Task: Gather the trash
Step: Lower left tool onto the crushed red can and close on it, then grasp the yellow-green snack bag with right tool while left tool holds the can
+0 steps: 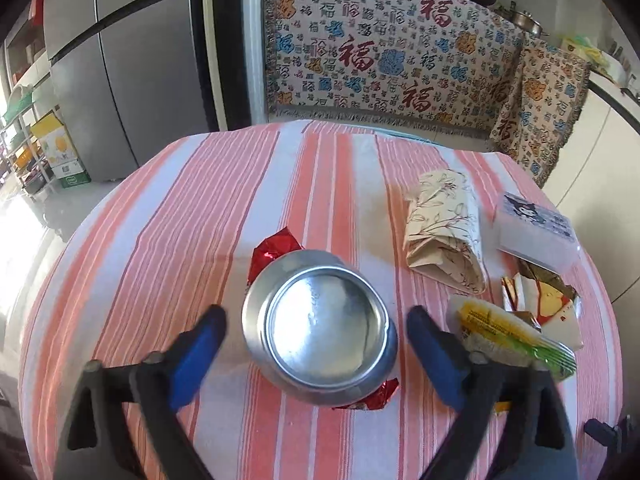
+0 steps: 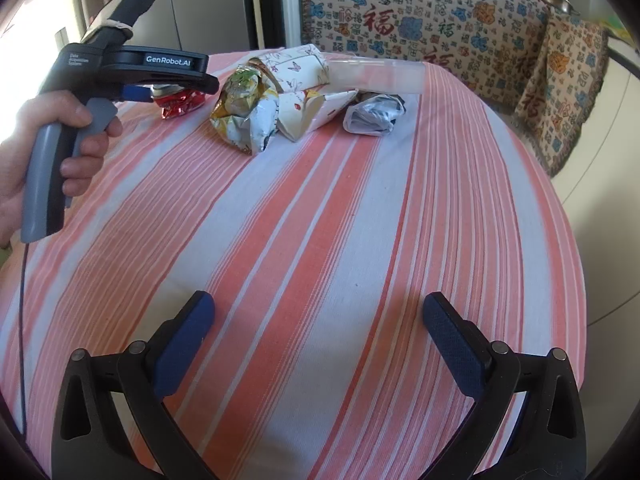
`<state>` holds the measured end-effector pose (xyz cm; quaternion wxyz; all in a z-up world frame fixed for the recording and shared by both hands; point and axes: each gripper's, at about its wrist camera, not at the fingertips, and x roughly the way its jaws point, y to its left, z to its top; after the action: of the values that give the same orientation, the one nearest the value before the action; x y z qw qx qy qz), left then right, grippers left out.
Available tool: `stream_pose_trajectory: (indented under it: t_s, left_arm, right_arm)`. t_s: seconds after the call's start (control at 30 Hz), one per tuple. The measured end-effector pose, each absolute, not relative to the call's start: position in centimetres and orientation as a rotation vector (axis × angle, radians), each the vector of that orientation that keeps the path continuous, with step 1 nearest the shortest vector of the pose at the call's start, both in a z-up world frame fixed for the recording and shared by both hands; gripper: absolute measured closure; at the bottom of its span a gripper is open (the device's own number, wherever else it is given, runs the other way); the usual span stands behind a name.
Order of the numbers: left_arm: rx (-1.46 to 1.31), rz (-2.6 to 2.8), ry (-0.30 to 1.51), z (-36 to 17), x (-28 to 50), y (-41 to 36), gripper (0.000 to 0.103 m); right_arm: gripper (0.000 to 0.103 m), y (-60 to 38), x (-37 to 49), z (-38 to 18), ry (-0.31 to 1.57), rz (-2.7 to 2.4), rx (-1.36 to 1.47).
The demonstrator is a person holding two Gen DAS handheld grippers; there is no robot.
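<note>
Left gripper (image 1: 316,354) is straddling the crushed can (image 1: 320,330), jaws partly open, not gripping yet.

You're bracketing the can with both blue pads (image 1: 196,360), and a gap is showing on each side, so nothing is held. Keep the can centred between them and squeeze evenly on the side wall below the rim; from the look of it the metal is dented and could skid off the red foil wrapper (image 1: 276,250) lying under it. The can is sitting mid-table on the striped tablecloth (image 1: 200,208), well in from every edge, with the paper scraps toward the right edge. Its round end is facing up at you, long axis roughly vertical, tilting slightly toward the far edge. Right gripper (image 2: 318,344) is hanging wide open over bare cloth, holding nothing.
</note>
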<state>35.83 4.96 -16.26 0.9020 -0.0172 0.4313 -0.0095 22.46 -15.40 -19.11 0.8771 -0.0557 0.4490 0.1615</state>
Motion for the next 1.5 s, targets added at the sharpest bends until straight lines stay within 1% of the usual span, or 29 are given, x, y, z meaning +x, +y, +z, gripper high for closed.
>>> stream_pose_trajectory:
  t_s: [0.03, 0.3, 0.43, 0.5, 0.57, 0.7, 0.77, 0.87, 1.13, 1.2, 1.23, 1.33, 1.37, 1.43, 1.5]
  left_arm:
    - [-0.023, -0.04, 0.903, -16.3, 35.3, 4.8, 0.039]
    - [0.102, -0.31, 0.922, -14.7, 26.5, 4.0, 0.04]
    - [0.13, -0.373, 0.923, -14.9, 23.5, 3.4, 0.039]
    - [0.139, -0.359, 0.921, -15.4, 22.8, 2.9, 0.036]
    - [0.162, -0.316, 0.911, -16.2, 22.9, 2.3, 0.024]
    - [0.171, -0.224, 0.934, -18.2, 23.2, 1.6, 0.023]
    - [0.129, -0.206, 0.922, -18.5, 23.3, 2.1, 0.018]
    - [0.095, -0.176, 0.91, -18.7, 23.2, 2.7, 0.014]
    - [0.078, -0.147, 0.909, -18.8, 22.9, 3.8, 0.014]
    - [0.087, -0.141, 0.909, -18.8, 22.9, 3.6, 0.014]
    - [0.088, -0.14, 0.908, -18.8, 22.8, 3.6, 0.014]
    - [0.085, -0.141, 0.908, -18.8, 22.6, 3.6, 0.014]
    - [0.086, -0.14, 0.908, -18.8, 22.6, 3.6, 0.014]
    - [0.083, -0.142, 0.908, -18.8, 22.6, 3.6, 0.014]
    - [0.083, -0.142, 0.908, -18.8, 22.6, 3.6, 0.014]
  right_arm:
    - [0.0, -15.4, 22.5, -19.1, 0.937, 0.337, -0.116]
    - [0.0, -15.4, 22.4, -19.1, 0.937, 0.337, -0.116]
    - [0.0, -15.4, 22.5, -19.1, 0.937, 0.337, -0.116]
    - [0.0, -15.4, 22.5, -19.1, 0.937, 0.337, -0.117]
    - [0.0, -15.4, 22.5, -19.1, 0.937, 0.338, -0.117]
    - [0.0, -15.4, 22.5, -19.1, 0.938, 0.338, -0.117]
    - [0.0, -15.4, 22.5, -19.1, 0.938, 0.338, -0.116]
    - [0.001, -15.4, 22.5, -19.1, 0.938, 0.338, -0.116]
    - [0.001, -15.9, 22.1, -18.6, 0.933, 0.354, -0.091]
    - [0.005, -15.6, 23.1, -17.7, 0.919, 0.41, -0.047]
    - [0.01, -15.1, 23.7, -17.1, 0.911, 0.428, -0.036]
    - [0.016, -13.1, 26.3, -15.4, 0.875, 0.488, -0.022]
    - [0.021, -12.4, 27.2, -15.0, 0.867, 0.502, -0.034]
    - [0.027, -10.7, 28.8, -14.8, 0.853, 0.51, -0.073]
    - [0.033, -9.2, 30.4, -15.3, 0.878, 0.536, -0.109]
